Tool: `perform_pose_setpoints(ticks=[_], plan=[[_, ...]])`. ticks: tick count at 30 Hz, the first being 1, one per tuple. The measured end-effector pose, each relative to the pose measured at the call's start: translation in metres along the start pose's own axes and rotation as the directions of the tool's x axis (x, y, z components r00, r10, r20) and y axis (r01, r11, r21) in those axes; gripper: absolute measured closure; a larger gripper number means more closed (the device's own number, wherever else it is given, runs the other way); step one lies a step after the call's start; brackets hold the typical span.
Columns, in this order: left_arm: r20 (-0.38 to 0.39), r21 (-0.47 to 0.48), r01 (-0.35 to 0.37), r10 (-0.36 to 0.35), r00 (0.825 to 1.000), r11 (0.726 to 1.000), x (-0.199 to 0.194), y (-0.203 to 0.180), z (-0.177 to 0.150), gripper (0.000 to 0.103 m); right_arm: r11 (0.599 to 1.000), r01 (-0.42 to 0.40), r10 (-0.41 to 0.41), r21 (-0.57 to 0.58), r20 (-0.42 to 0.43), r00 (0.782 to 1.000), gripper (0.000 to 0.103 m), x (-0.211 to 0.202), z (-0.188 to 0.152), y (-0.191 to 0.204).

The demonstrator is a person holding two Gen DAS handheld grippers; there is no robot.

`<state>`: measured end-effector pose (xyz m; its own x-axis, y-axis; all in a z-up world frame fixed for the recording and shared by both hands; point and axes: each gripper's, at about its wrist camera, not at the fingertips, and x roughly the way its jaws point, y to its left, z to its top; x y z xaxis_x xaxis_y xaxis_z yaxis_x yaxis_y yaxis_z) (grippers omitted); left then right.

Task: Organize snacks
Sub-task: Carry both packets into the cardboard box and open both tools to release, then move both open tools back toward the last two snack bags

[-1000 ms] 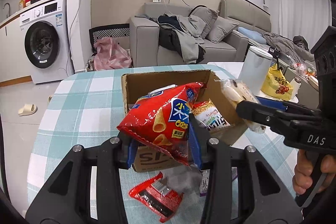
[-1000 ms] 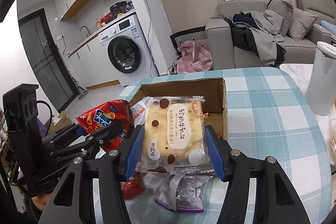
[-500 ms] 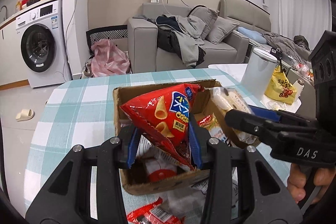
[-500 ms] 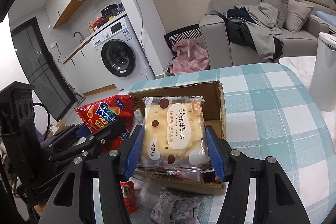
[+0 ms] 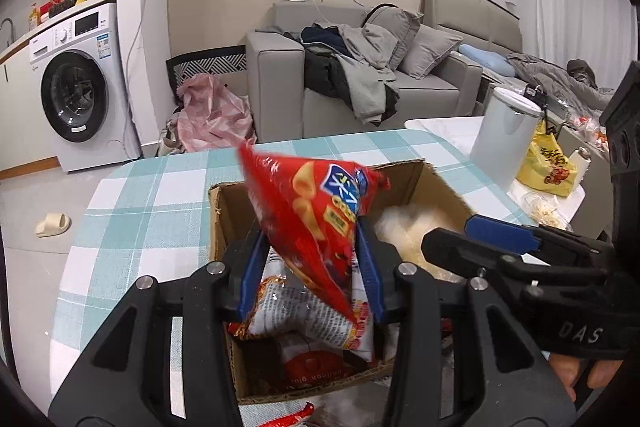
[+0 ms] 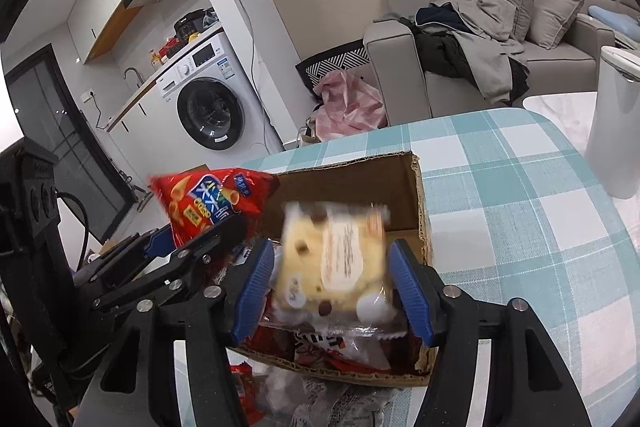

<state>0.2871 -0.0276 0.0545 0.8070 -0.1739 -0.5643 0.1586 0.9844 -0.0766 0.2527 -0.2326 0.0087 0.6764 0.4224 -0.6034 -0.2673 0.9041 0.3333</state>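
An open cardboard box (image 5: 224, 211) stands on the teal checked tablecloth and holds several snack packets. My left gripper (image 5: 312, 247) is over the box, shut on a red chip bag (image 5: 316, 215) that sticks up tilted between the blue pads. My right gripper (image 6: 332, 255) is also over the box (image 6: 348, 183), its jaws opening. Between them a yellow cake packet (image 6: 336, 259) looks blurred, with a small gap to each pad. In the left wrist view the right gripper (image 5: 452, 235) is at the box's right side. The chip bag (image 6: 208, 203) shows at the left of the right wrist view.
Loose snack packets (image 6: 340, 403) lie in front of the box, one of them red (image 5: 296, 419). A white canister (image 5: 504, 139) and a yellow bag (image 5: 548, 167) stand to the right. A hand (image 5: 576, 375) holds the right gripper. Sofa and washing machine lie beyond the table.
Both grippers moved forward from in front of the box to above it. The right jaws widened and the cake packet came loose and blurred. The chip bag stayed gripped.
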Motion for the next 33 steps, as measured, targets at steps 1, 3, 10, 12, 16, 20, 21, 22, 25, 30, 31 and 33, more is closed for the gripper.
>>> perform_pose_setpoints(ticks=[1,3,10,12,16,20,21,22,25,30,31,33], plan=[[0.004,0.01,-0.001,0.001,1.0,1.0,-0.003,-0.002,-0.001,0.063,1.0,0.005,-0.005,-0.009,0.007,1.0,0.034,-0.004,-0.001,0.001],[0.006,0.026,-0.007,0.007,1.0,1.0,-0.007,-0.004,-0.002,0.057,1.0,0.0,0.001,-0.03,0.027,1.0,0.028,-0.014,-0.003,0.002],[0.033,0.025,-0.004,0.003,0.999,1.0,-0.043,-0.004,-0.016,0.009,0.999,-0.002,0.005,-0.047,0.055,0.998,0.005,-0.045,-0.015,-0.005],[0.04,0.033,-0.038,0.036,0.999,0.999,-0.055,-0.004,-0.023,0.0,0.999,-0.002,0.004,-0.037,0.049,0.999,0.001,-0.051,-0.02,-0.01],[0.03,0.005,-0.054,0.054,0.998,0.999,-0.08,0.002,-0.038,0.0,0.999,0.009,-0.008,-0.048,0.014,1.0,0.0,-0.058,-0.033,-0.014],[0.03,-0.02,-0.064,0.064,0.997,0.998,-0.1,0.01,-0.05,0.0,0.994,0.019,-0.019,-0.109,0.002,1.0,0.0,-0.065,-0.048,-0.009],[0.031,-0.028,-0.066,0.067,0.997,0.997,-0.106,0.012,-0.054,0.0,0.992,0.02,-0.02,-0.125,-0.004,1.0,0.0,-0.067,-0.052,-0.007],[0.029,-0.034,-0.068,0.069,0.997,0.997,-0.11,0.013,-0.057,0.0,0.991,0.02,-0.022,-0.135,-0.007,1.0,0.0,-0.069,-0.055,-0.005],[0.014,-0.059,-0.079,0.08,0.997,0.995,-0.121,0.019,-0.069,0.0,0.989,0.017,-0.02,-0.148,-0.022,1.0,0.0,-0.073,-0.068,-0.004],[-0.03,-0.09,-0.096,0.093,0.995,0.991,-0.13,0.028,-0.098,0.0,0.987,0.011,-0.021,-0.159,-0.059,0.998,0.0,-0.074,-0.089,-0.008],[-0.037,-0.095,-0.099,0.095,0.995,0.991,-0.13,0.029,-0.104,0.0,0.987,0.012,-0.022,-0.159,-0.064,0.998,0.0,-0.073,-0.093,-0.01],[-0.054,-0.105,-0.103,0.098,0.994,0.989,-0.127,0.032,-0.114,0.0,0.989,0.008,-0.019,-0.147,-0.074,0.997,0.0,-0.07,-0.098,-0.013]])
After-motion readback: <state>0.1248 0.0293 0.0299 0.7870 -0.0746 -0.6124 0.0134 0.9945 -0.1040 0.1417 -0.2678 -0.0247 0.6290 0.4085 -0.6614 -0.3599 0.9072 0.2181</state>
